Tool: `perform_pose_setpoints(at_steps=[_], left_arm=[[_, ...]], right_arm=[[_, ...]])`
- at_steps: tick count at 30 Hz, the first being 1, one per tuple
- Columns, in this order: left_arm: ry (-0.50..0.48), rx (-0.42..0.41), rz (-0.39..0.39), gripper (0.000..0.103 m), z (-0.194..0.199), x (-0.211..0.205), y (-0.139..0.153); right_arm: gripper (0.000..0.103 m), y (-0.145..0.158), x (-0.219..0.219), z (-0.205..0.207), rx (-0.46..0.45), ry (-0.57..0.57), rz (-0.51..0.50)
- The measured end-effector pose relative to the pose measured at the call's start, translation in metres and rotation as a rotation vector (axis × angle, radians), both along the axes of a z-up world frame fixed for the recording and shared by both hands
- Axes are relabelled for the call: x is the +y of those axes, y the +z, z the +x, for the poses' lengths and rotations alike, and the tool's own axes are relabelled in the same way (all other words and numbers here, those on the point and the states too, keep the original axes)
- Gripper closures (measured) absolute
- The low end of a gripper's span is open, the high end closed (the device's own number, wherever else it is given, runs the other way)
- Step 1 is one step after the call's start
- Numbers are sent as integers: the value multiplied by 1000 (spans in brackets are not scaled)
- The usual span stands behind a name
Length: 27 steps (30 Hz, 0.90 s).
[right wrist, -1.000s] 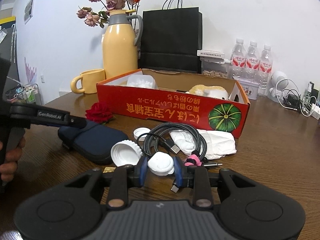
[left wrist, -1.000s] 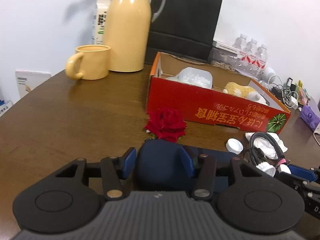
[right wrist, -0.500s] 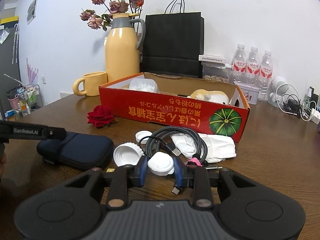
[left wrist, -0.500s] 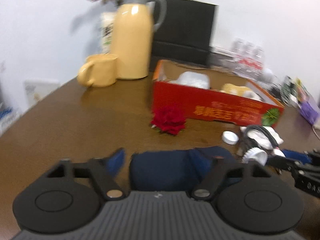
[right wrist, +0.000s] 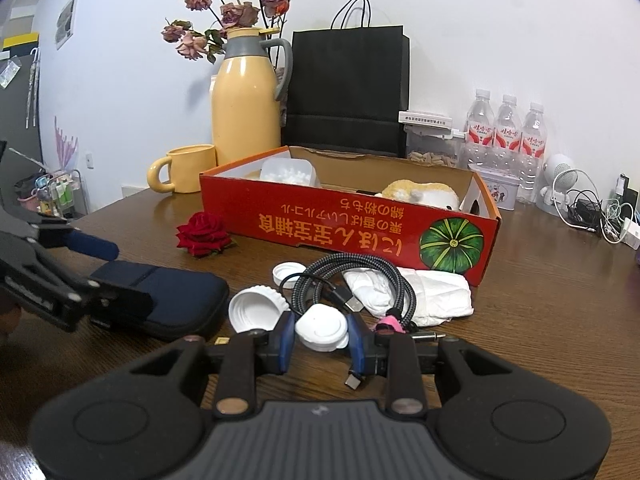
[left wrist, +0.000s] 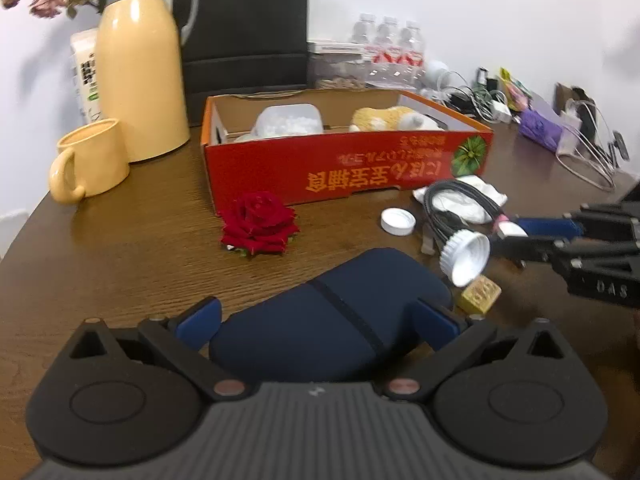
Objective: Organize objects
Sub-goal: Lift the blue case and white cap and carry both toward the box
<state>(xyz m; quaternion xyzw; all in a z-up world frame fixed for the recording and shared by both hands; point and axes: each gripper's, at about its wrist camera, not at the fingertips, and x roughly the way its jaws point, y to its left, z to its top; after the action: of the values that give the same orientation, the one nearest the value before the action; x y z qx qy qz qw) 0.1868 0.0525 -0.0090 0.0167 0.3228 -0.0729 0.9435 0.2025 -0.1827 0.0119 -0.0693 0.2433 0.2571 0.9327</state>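
A navy zip pouch (left wrist: 340, 292) lies on the wooden table between the blue pads of my left gripper (left wrist: 318, 316). Its jaws are opening and the pads stand just off the pouch's sides. From the right wrist view the same pouch (right wrist: 172, 300) sits at the left, under the left gripper (right wrist: 100, 270). My right gripper (right wrist: 320, 340) is shut on a smooth white round lid (right wrist: 320, 326). A ribbed white cap (right wrist: 256, 312) leans beside it. Behind them stands the red cardboard box (right wrist: 340, 224), with a tub and a plush toy inside.
A red rose (left wrist: 258, 222), a flat white cap (left wrist: 397, 221), a coiled braided cable (right wrist: 360, 280), crumpled tissue (right wrist: 432, 292) and a small gold block (left wrist: 479, 294) lie before the box. A yellow jug (left wrist: 140, 68), mug (left wrist: 90, 160), black bag (right wrist: 348, 92) and bottles (right wrist: 508, 132) line the back.
My left gripper's jaws have spread wide off the pouch, and the gripper has rolled. The pouch now rests on the table. My right gripper and its lid have not moved.
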Motion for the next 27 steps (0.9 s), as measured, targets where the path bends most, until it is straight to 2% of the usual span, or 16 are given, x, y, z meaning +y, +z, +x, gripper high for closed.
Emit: perform_pose_setpoints(at_steps=[6, 11, 15, 21, 27], left_arm=[[160, -14, 6, 0, 2, -10, -4], [342, -33, -3, 1, 0, -19, -4], [423, -44, -18, 0, 0, -25, -4], [420, -63, -72, 0, -4, -19, 2], [240, -68, -23, 0, 1, -15, 13]], right_arm=[[76, 0, 1, 0, 1, 1, 0], [76, 0, 2, 0, 3, 3, -1], [76, 0, 2, 0, 1, 3, -1], [76, 1, 2, -1, -4, 4, 2], [76, 1, 2, -1, -5, 5, 3]])
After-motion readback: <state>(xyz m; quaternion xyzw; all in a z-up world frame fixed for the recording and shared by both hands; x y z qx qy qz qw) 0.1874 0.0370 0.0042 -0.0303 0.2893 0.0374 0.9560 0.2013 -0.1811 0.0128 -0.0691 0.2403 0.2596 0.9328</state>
